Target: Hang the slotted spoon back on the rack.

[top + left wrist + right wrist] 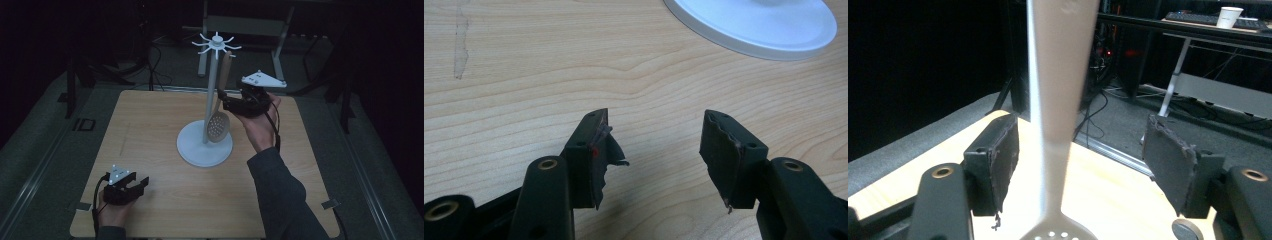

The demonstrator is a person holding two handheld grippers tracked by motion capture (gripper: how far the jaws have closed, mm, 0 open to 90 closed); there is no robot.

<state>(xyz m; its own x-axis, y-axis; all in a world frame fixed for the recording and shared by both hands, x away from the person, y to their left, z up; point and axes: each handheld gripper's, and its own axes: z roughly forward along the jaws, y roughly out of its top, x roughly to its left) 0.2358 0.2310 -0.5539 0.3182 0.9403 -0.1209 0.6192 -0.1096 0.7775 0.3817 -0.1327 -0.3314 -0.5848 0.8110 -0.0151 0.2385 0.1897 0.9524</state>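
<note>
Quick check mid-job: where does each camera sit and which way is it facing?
High view: above the person's side, looking forward and down at the table; forearms and both grippers show.
Left gripper view: on the left hand-held gripper, facing the tabletop and rack base.
Right gripper view: on the right hand-held gripper, facing the hanging slotted spoon.
High and right views share the spoon.

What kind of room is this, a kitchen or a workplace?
Probably a lab or office, not a kitchen: a bare wooden table on grey carpet, desks behind with a keyboard and paper cup, and loose cables on the floor.
</note>
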